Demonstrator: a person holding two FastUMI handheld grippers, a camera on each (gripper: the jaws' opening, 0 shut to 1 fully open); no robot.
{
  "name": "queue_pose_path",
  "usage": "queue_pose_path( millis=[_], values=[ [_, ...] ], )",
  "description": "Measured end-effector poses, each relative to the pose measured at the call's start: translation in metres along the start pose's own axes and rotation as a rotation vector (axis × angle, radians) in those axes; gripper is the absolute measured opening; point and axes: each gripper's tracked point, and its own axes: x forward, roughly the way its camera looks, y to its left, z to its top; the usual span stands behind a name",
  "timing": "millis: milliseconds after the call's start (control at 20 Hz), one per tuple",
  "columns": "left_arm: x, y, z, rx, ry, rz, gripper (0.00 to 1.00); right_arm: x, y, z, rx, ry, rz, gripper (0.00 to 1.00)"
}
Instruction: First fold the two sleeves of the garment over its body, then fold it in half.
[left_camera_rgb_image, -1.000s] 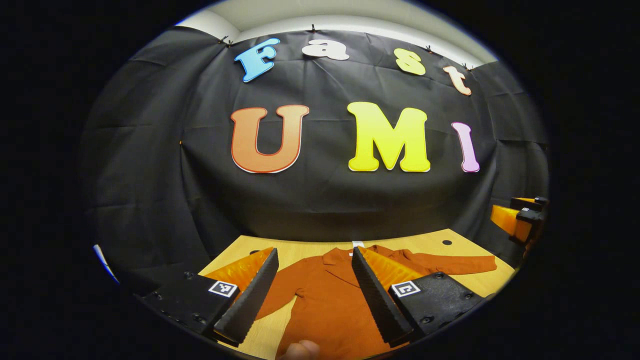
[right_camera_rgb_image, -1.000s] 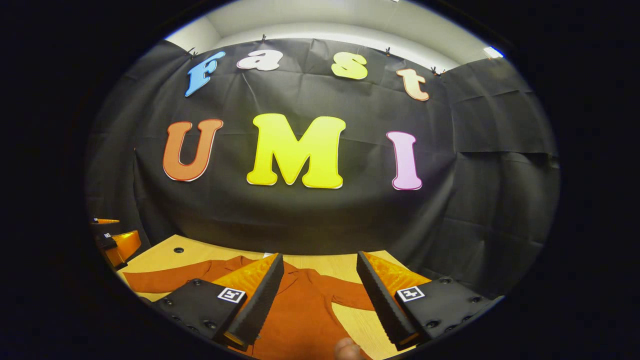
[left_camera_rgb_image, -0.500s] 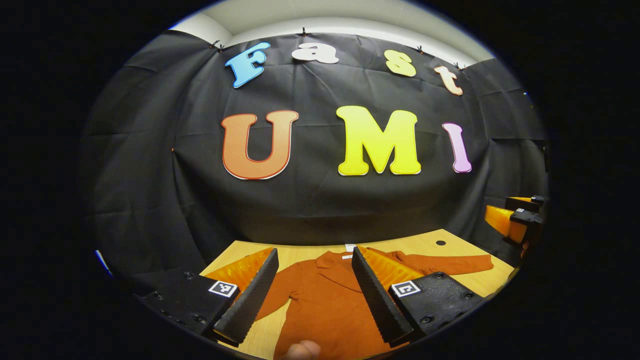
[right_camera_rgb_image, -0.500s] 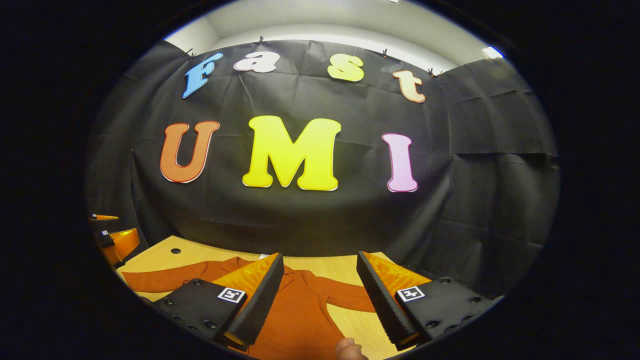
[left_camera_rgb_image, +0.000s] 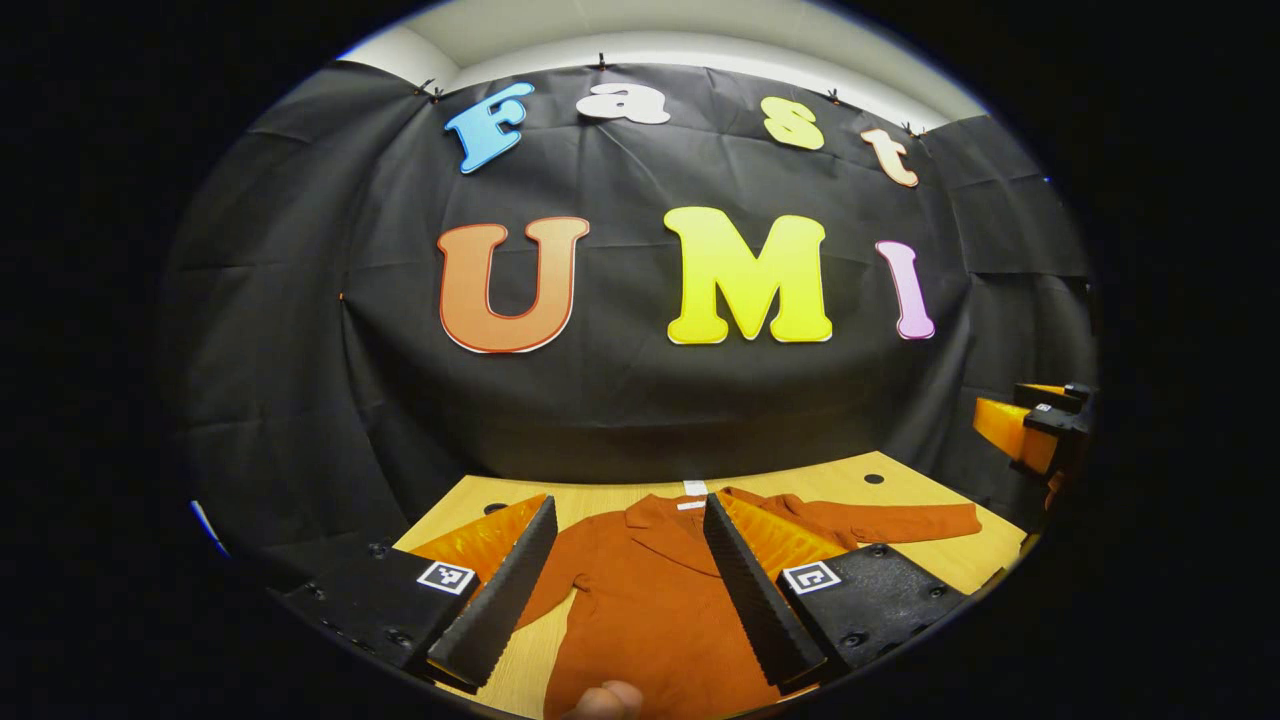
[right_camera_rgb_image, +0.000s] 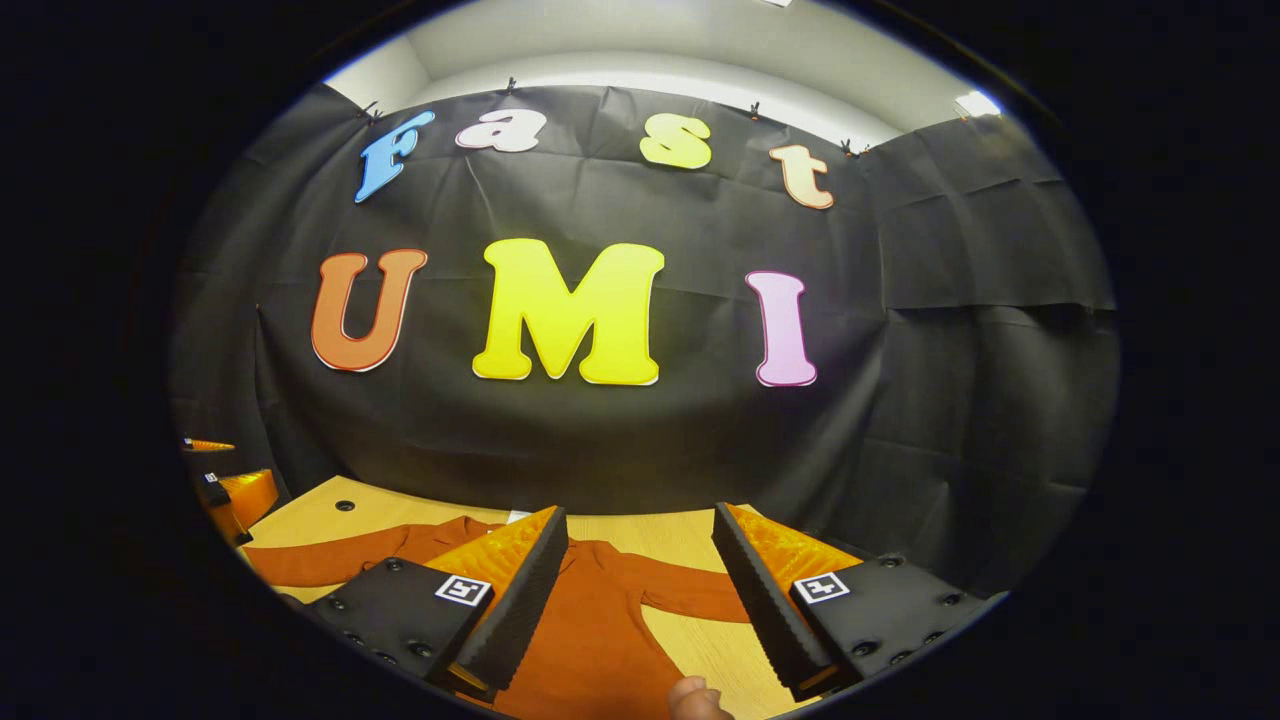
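A rust-orange garment (left_camera_rgb_image: 640, 610) lies flat on the wooden table (left_camera_rgb_image: 930, 565), collar toward the booth wall, both sleeves spread outward. One sleeve (left_camera_rgb_image: 900, 522) reaches right in the left gripper view. My left gripper (left_camera_rgb_image: 630, 520) hangs open above the garment's chest, nothing between its fingers. My right gripper (right_camera_rgb_image: 640, 530) is open above the garment (right_camera_rgb_image: 590, 630) too, over its body and near sleeve (right_camera_rgb_image: 690, 595); the far sleeve (right_camera_rgb_image: 320, 560) stretches left. Each view catches the other gripper at its edge: the right gripper (left_camera_rgb_image: 1030, 430) and the left gripper (right_camera_rgb_image: 225, 490).
The table (right_camera_rgb_image: 300, 515) ends at the black cloth wall close behind the collar. A small dark hole (left_camera_rgb_image: 873, 479) marks the tabletop near the far edge. A fingertip (left_camera_rgb_image: 600, 700) shows at the bottom of the left gripper view, another fingertip (right_camera_rgb_image: 690, 698) in the right gripper view.
Both grippers have drifted slightly, so the garment sits a little farther left and more of the table shows. Both stay open; the garment has not moved.
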Motion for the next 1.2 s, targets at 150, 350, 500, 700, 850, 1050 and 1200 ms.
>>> queue_pose_path(
  millis=[150, 350, 500, 700, 850, 1050, 1200],
  values=[
    [-0.002, -0.003, -0.004, -0.001, 0.006, -0.011, 0.96, -0.002, -0.009, 0.006, 0.004, -0.013, -0.023, 0.92],
    [-0.001, -0.005, -0.013, 0.005, 0.026, -0.020, 0.96, -0.001, -0.021, 0.004, 0.009, -0.011, -0.055, 0.94],
    [-0.001, -0.011, -0.024, 0.010, 0.055, -0.028, 0.96, 0.005, -0.035, -0.001, 0.015, -0.001, -0.081, 0.94],
    [-0.005, -0.022, -0.044, 0.011, 0.111, -0.019, 0.96, 0.026, -0.073, -0.008, 0.034, 0.026, -0.130, 0.92],
    [-0.005, -0.031, -0.050, -0.032, 0.132, 0.010, 0.96, 0.054, -0.113, -0.028, 0.042, 0.092, -0.182, 0.94],
    [-0.005, -0.043, -0.055, -0.093, 0.164, 0.048, 0.96, 0.100, -0.175, -0.075, 0.104, 0.223, -0.242, 0.94],
    [-0.007, -0.053, -0.059, -0.092, 0.178, 0.066, 0.96, 0.132, -0.231, -0.123, 0.098, 0.344, -0.326, 0.92]
  ],
)
